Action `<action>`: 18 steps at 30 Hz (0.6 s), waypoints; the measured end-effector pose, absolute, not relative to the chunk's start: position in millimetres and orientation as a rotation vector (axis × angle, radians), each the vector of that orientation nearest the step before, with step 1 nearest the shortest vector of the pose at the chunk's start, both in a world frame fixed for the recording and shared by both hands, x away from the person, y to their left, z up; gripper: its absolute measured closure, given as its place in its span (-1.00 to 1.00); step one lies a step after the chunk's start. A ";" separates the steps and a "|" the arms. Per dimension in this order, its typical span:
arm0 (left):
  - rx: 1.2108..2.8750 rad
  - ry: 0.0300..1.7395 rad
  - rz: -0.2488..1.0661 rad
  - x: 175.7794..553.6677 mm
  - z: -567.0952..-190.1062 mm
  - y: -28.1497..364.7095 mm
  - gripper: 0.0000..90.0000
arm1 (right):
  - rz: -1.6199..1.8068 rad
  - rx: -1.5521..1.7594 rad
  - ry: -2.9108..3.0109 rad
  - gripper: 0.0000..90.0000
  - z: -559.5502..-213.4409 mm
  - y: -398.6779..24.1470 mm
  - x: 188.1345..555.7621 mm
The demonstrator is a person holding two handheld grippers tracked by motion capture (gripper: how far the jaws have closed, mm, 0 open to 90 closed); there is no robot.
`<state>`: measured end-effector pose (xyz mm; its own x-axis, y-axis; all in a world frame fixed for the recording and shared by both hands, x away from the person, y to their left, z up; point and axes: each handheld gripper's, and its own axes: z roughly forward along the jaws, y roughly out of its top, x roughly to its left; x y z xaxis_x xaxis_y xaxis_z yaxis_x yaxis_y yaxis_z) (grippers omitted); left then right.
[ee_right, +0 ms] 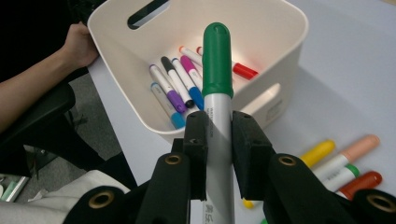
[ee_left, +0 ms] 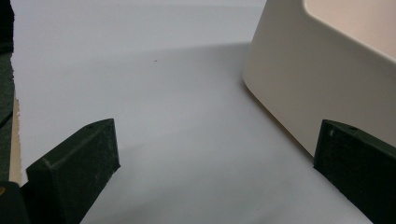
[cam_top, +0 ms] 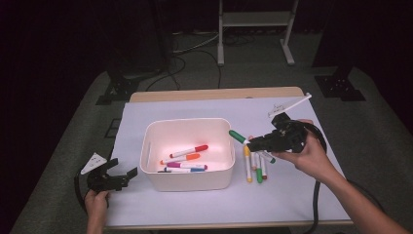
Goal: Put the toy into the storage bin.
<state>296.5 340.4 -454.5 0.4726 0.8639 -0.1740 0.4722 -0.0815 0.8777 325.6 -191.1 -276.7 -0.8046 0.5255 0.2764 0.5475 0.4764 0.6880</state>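
Right of the white bin (cam_top: 187, 181) in the high view, the right tongs (cam_top: 251, 142) clamp a green-capped marker (cam_top: 237, 136), lifted above loose markers (cam_top: 257, 168) on the paper-covered worktop (cam_top: 302, 195); next, probably carry it over the rim and release. Along the left tongs (ee_left: 215, 163), jaws gape empty beside the bin wall. From the right tongs' view, the marker (ee_right: 217, 84) points at the bin's markers (ee_right: 180, 91). Dark room beyond.

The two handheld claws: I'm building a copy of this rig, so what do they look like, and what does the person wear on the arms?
Both are black. The left claw has two blocky matte jaws, a grey three-cornered plate on top and a black cable looping behind. The right claw has the same blocky jaws, brass-coloured rings on its body in its own view, and a thick black cable trailing off the near table edge. Both forearms are bare; no sleeves show.
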 end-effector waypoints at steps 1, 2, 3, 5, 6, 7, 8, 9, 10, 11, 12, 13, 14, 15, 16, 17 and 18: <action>1.722 1.148 0.491 296.5 -454.5 340.3 -1.00 | -1.261 -0.960 -2.674 0.69 -274.7 -187.8 325.5; 1.722 1.148 0.491 296.5 -454.5 340.3 -1.00 | -1.261 -0.960 -2.674 0.69 -274.7 -187.8 325.5; 1.722 1.148 0.492 296.4 -454.5 340.2 -1.00 | -1.260 -0.933 -2.676 0.69 -271.5 -181.5 326.0; 1.722 1.148 0.492 296.4 -454.5 340.2 -1.00 | -1.258 -0.907 -2.681 0.69 -269.1 -175.3 326.7; 1.722 1.148 0.492 296.4 -454.5 340.2 -1.00 | -1.252 -0.902 -2.683 0.69 -267.9 -172.3 326.9; 1.722 1.147 0.493 296.4 -454.5 340.2 -1.00 | -1.250 -0.887 -2.683 0.69 -267.2 -169.1 327.3; 1.722 1.147 0.493 296.4 -454.5 340.2 -1.00 | -1.246 -0.872 -2.689 0.69 -266.6 -165.7 327.7; 1.722 1.148 0.492 296.4 -454.5 340.2 -1.00 | -1.242 -0.864 -2.693 0.69 -266.0 -162.5 328.1; 1.722 1.148 0.492 296.4 -454.5 340.2 -1.00 | -1.242 -0.864 -2.693 0.69 -266.0 -162.5 328.1; 1.722 1.148 0.492 296.4 -454.5 340.2 -1.00 | -1.240 -0.857 -2.689 0.69 -265.5 -159.4 328.6; 1.722 1.148 0.491 296.5 -454.5 340.3 -1.00 | -1.225 -0.836 -2.695 0.69 -264.4 -153.1 329.5; 1.722 1.148 0.491 296.5 -454.5 340.3 -1.00 | -1.221 -0.826 -2.697 0.69 -263.8 -149.9 329.8; 1.722 1.147 0.491 296.5 -454.5 340.3 -1.00 | -1.218 -0.818 -2.694 0.69 -263.1 -146.7 329.9; 1.723 1.147 0.491 296.5 -454.5 340.4 -1.00 | -1.215 -0.803 -2.692 0.69 -262.6 -143.3 330.1; 1.723 1.147 0.491 296.5 -454.4 340.4 -1.00 | -1.214 -0.790 -2.697 0.69 -262.1 -140.0 330.3; 1.723 1.146 0.491 296.4 -454.5 340.3 -1.00 | -1.214 -0.780 -2.696 0.69 -261.7 -136.5 330.2; 1.724 1.145 0.492 296.4 -454.4 340.4 -1.00 | -1.213 -0.757 -2.698 0.69 -261.6 -133.2 330.6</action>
<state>296.4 340.4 -454.4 0.4757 0.8630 -0.1702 0.4701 -0.0859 0.8784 330.6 -133.2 -261.6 -0.8735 0.4024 0.2741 0.4721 0.5624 0.6788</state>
